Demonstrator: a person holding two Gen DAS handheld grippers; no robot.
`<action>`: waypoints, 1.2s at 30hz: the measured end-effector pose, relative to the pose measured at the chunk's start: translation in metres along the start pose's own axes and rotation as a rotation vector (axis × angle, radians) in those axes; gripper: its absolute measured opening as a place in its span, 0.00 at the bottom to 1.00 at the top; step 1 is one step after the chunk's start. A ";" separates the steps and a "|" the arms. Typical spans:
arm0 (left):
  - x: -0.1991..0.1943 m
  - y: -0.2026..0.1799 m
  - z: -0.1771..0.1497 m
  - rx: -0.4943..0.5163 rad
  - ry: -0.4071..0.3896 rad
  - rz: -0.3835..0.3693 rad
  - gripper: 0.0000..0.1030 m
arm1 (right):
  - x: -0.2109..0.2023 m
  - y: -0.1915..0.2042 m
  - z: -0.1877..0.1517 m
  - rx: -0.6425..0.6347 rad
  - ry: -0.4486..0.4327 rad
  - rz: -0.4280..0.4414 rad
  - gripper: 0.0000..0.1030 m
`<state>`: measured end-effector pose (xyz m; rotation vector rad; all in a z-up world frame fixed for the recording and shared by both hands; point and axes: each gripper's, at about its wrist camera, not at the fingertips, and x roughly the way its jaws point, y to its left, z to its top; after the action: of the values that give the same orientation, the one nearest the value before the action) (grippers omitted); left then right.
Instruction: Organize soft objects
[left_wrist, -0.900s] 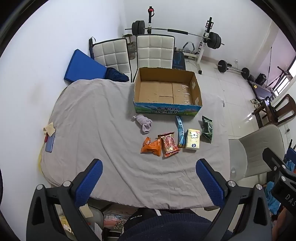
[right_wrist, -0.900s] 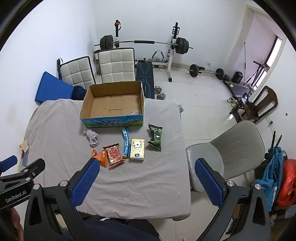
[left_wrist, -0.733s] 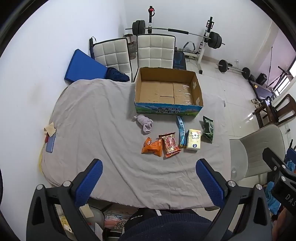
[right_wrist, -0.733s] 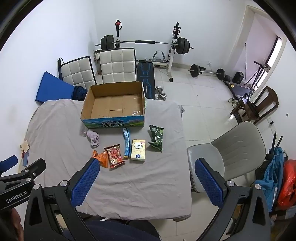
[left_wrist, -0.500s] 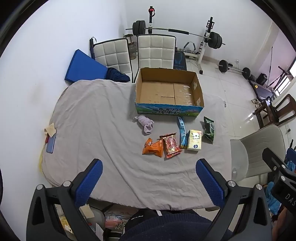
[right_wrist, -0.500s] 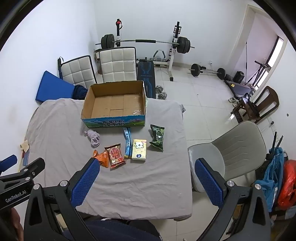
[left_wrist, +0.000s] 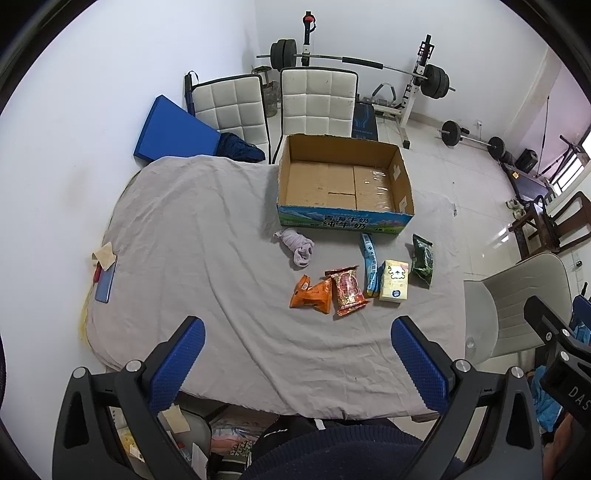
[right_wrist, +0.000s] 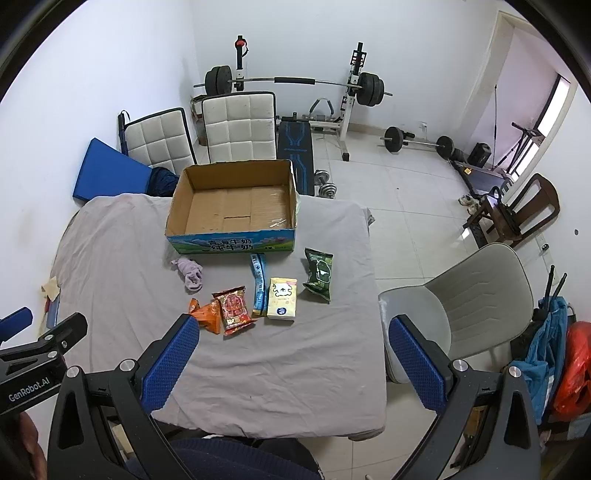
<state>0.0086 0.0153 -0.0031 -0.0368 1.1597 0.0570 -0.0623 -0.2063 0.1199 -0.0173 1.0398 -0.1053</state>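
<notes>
An empty cardboard box (left_wrist: 345, 182) (right_wrist: 236, 201) stands at the far side of the grey-clothed table (left_wrist: 192, 236) (right_wrist: 295, 354). In front of it lie a lilac sock (left_wrist: 297, 245) (right_wrist: 190, 275), an orange packet (left_wrist: 310, 293) (right_wrist: 203, 314), a red snack packet (left_wrist: 347, 288) (right_wrist: 233, 308), a blue stick pack (left_wrist: 370, 264) (right_wrist: 259, 284), a pale tissue pack (left_wrist: 395, 282) (right_wrist: 282, 297) and a dark green packet (left_wrist: 423, 260) (right_wrist: 319, 273). My left gripper (left_wrist: 295, 363) and right gripper (right_wrist: 291, 363) are open and empty, high above the table's near edge.
Two white chairs (left_wrist: 288, 99) and a blue mat (left_wrist: 171, 131) stand behind the table, with a barbell rack (right_wrist: 295, 83) beyond. A grey chair (right_wrist: 476, 302) stands at the table's right. A phone (left_wrist: 105, 278) lies at the left edge.
Both views have shifted slightly, so the table objects sit a little lower and to the right in frame. Nothing on the table has moved.
</notes>
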 end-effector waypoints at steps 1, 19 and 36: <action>0.000 0.000 0.000 0.000 0.000 0.000 1.00 | 0.001 0.001 0.001 -0.002 0.001 0.000 1.00; -0.002 0.001 0.005 0.007 -0.008 -0.005 1.00 | 0.006 0.006 0.007 -0.005 0.002 -0.001 1.00; -0.010 -0.006 -0.002 0.018 -0.018 -0.009 1.00 | -0.005 -0.001 -0.001 0.011 -0.009 0.003 1.00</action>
<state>0.0033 0.0091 0.0054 -0.0256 1.1414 0.0394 -0.0659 -0.2068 0.1239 -0.0060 1.0297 -0.1078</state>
